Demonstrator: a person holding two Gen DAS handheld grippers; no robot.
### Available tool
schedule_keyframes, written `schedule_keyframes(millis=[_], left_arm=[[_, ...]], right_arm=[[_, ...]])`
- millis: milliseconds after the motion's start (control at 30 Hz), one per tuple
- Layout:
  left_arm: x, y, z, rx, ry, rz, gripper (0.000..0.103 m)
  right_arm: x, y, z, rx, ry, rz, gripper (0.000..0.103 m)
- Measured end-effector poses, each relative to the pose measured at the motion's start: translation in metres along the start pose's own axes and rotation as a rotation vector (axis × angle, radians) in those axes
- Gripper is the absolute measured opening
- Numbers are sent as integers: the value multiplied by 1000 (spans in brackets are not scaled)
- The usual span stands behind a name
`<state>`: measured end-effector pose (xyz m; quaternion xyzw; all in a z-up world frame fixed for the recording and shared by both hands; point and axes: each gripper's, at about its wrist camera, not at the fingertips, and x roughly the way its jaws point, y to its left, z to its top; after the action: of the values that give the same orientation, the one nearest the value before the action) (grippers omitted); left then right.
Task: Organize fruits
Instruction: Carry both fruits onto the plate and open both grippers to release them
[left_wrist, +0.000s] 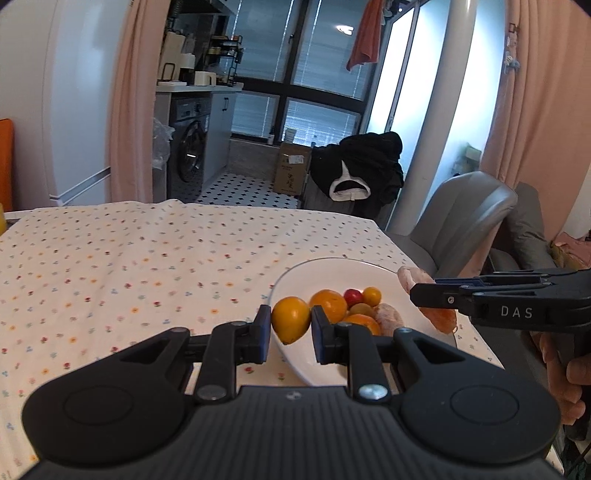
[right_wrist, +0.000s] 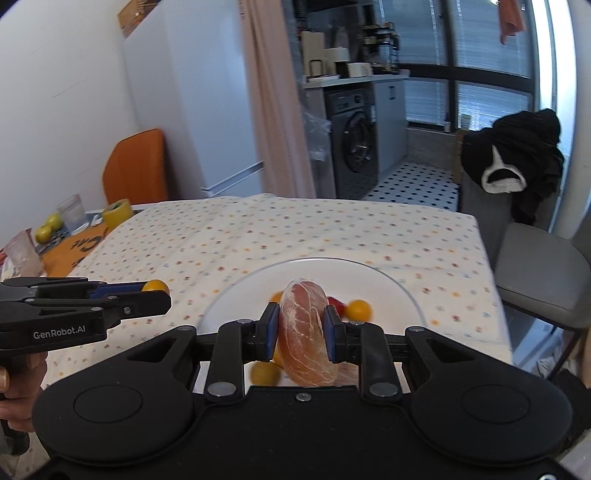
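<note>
Home: washing machine (left_wrist: 192, 147), fridge (right_wrist: 192, 99)

1. Ahead and left of the left claw (left_wrist: 288, 325): bare tablecloth (left_wrist: 147, 266) to the far edge, open passage.
2. Right of it: plate (left_wrist: 373, 273) piled with fruit (left_wrist: 354, 306), rim just under the pads.
3. Further right: right claw (left_wrist: 417, 291) with a peeled segment (left_wrist: 441, 319) over the plate's right rim, blocking that side.
4. Far left of the right claw: glasses (right_wrist: 74, 214), tape (right_wrist: 118, 214), green fruit (right_wrist: 48, 227) crowding the table corner.
5. Beyond the right edge: grey chair (right_wrist: 535, 273).
</note>
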<state>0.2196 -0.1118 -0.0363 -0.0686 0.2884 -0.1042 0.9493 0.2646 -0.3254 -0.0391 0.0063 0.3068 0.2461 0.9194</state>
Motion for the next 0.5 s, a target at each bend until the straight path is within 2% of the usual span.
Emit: schedule_keyframes(millis=[233, 300, 500], left_arm=[[18, -15, 1, 9, 24, -18, 22], [20, -15, 2, -4, 21, -2, 26], [18, -7, 1, -19, 37, 30, 27]], right_arm=[[-3, -21, -9, 48, -6, -34, 23], [-2, -26, -10, 63, -8, -41, 23], [1, -34, -10, 80, -17, -49, 23]])
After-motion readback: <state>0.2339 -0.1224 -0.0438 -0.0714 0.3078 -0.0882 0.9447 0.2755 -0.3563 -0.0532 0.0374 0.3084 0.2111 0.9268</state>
